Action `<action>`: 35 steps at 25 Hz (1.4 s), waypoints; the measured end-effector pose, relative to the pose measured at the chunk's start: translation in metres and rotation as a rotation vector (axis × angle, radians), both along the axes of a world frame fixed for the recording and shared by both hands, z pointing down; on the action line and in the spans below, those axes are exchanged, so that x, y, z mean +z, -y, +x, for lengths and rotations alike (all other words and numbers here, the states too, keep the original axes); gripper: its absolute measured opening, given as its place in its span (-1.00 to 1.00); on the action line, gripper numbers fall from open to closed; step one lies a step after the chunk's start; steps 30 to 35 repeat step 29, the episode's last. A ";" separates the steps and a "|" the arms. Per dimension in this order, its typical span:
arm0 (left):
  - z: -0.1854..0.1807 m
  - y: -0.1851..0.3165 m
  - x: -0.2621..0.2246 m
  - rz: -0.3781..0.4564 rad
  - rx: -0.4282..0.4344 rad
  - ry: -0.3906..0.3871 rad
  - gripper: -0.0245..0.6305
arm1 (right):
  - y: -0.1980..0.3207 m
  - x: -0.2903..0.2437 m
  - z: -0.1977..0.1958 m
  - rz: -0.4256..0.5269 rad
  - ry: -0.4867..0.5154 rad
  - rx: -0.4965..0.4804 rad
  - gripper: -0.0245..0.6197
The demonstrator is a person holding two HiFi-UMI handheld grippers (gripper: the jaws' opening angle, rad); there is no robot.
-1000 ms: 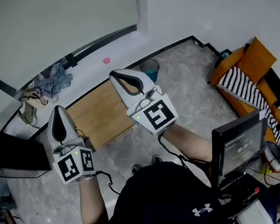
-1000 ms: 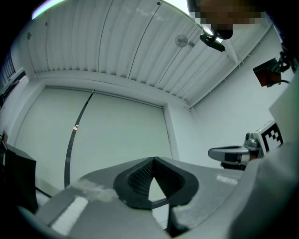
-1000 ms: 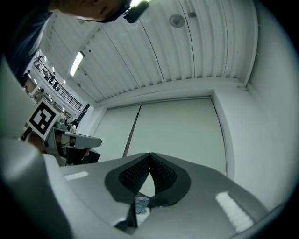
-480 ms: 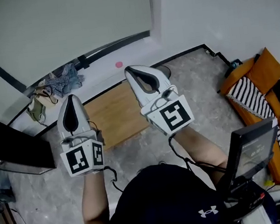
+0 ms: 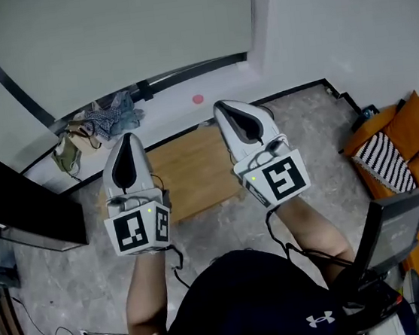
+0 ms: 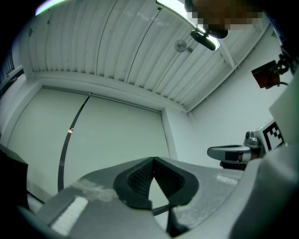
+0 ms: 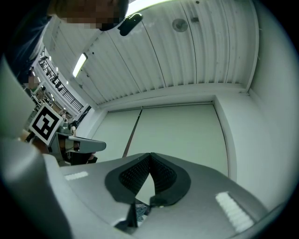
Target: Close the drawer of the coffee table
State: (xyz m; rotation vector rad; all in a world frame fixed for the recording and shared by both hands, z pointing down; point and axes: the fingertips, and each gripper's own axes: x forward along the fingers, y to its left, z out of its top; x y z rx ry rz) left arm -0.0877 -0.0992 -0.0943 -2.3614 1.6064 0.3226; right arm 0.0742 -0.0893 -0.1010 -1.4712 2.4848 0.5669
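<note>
The coffee table (image 5: 192, 174) shows in the head view as a light wooden top on the stone floor below my hands; its drawer is not visible. My left gripper (image 5: 124, 138) and right gripper (image 5: 226, 108) are held up side by side over the table, apart from it. Both are shut with nothing between the pads. The left gripper view shows its jaws (image 6: 153, 159) meeting against a pale wall, with the right gripper (image 6: 232, 151) off to the side. In the right gripper view the jaws (image 7: 150, 154) also meet, and the left gripper (image 7: 80, 145) appears at left.
A black screen (image 5: 26, 213) stands at left, and a heap of clothes (image 5: 102, 123) lies by the wall. Orange cushions with a striped cloth (image 5: 398, 149) sit at right. A monitor (image 5: 396, 228) is at lower right and a cable (image 5: 57, 333) trails on the floor.
The head view has swung, so the whole scene has slid rightward in the picture. Both grippers have lifted a little and stay shut and empty.
</note>
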 end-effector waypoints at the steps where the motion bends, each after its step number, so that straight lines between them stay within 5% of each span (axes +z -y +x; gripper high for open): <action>1: -0.001 0.003 0.002 -0.002 0.001 0.004 -0.92 | 0.002 0.001 -0.001 -0.002 0.000 -0.001 -0.92; 35: 0.011 0.027 0.027 -0.066 0.001 0.022 -0.92 | 0.022 0.018 0.008 -0.047 0.005 0.000 -0.92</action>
